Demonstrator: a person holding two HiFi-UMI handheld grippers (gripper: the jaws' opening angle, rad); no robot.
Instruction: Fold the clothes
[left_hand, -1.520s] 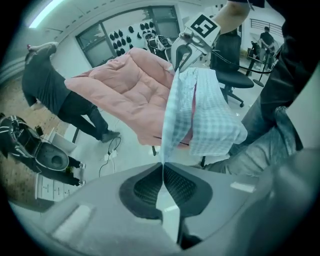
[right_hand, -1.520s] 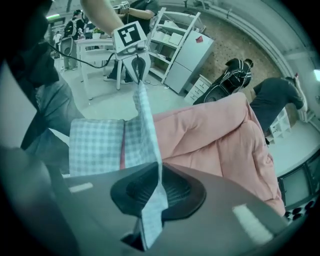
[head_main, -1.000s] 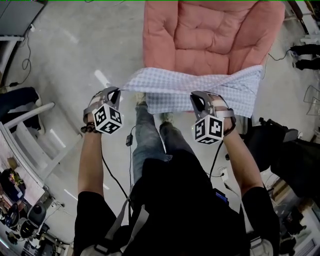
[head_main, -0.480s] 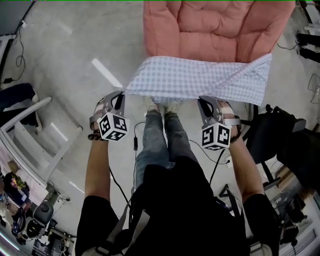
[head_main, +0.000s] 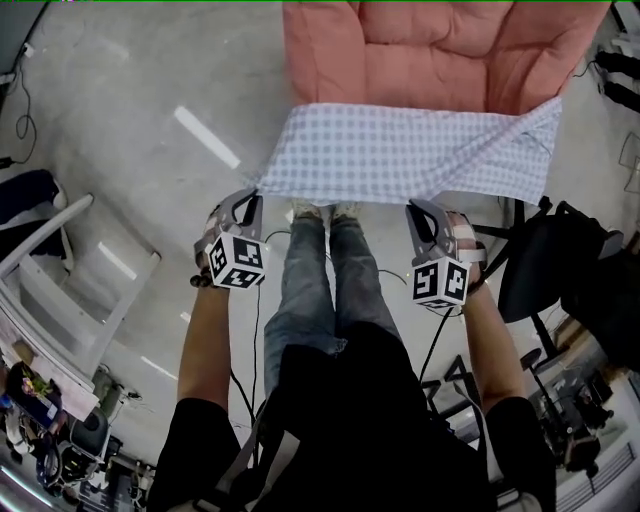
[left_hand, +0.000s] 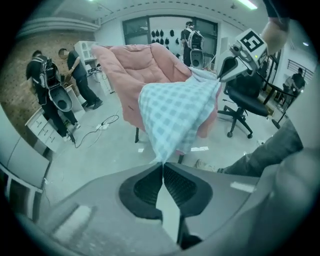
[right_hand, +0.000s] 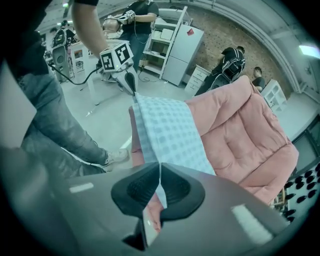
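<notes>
A light blue checked garment (head_main: 410, 152) hangs stretched between my two grippers over the front of a pink padded chair (head_main: 430, 50). My left gripper (head_main: 257, 192) is shut on its left corner. My right gripper (head_main: 413, 204) is shut on its lower edge further right. In the left gripper view the checked garment (left_hand: 175, 112) runs from the shut jaws up toward the other gripper. In the right gripper view the checked garment (right_hand: 167, 135) runs from the shut jaws across to the left gripper (right_hand: 134, 90). The garment's far right end droops past the chair's corner.
The person's legs and shoes (head_main: 320, 212) stand right below the cloth. A black office chair (head_main: 560, 270) is at the right, white shelving (head_main: 60, 270) at the left. Cables lie on the grey floor. Other people (left_hand: 50, 90) stand in the background.
Both grippers have come down and toward the person, drawing the garment's near edge along; the cloth now hangs flatter and wider across the chair's front.
</notes>
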